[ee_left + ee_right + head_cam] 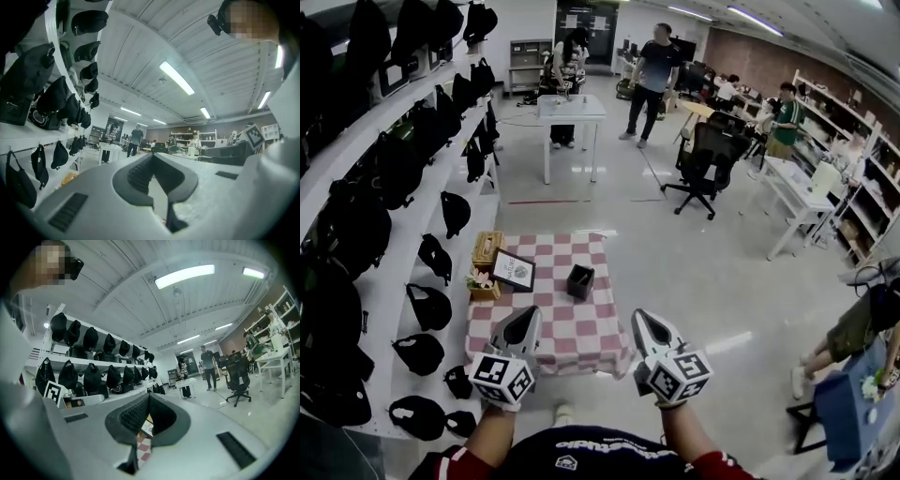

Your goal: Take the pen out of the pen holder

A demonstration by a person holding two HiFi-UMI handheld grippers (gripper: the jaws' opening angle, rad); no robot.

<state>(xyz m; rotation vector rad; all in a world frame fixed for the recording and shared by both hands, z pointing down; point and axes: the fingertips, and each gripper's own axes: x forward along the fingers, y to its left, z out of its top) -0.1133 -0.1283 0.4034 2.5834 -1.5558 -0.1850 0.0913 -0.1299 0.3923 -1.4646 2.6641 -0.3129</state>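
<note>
Left gripper (pixel 528 317) and right gripper (pixel 643 321) held level over near edge of checked tabletop (pixel 591 342). Fingers (pixel 139 174) of both pressed fully together, gripping nothing. Pen holder (pixel 579 281) upright mid-tabletop, beyond both grippers, near frame (pixel 514 271); pen itself too small to make out. Likely failures from here: reaching holder with fingers unopened and knocking it over; tipping the light holder through a sideways pull; clipping frame on a left-side approach.

The head view looks steeply down, left gripper (pixel 532 313) and right gripper (pixel 640 316) at 6 o'clock. Each gripper view peers level along its own jaws. All share the distant white table (pixel 572 109).
</note>
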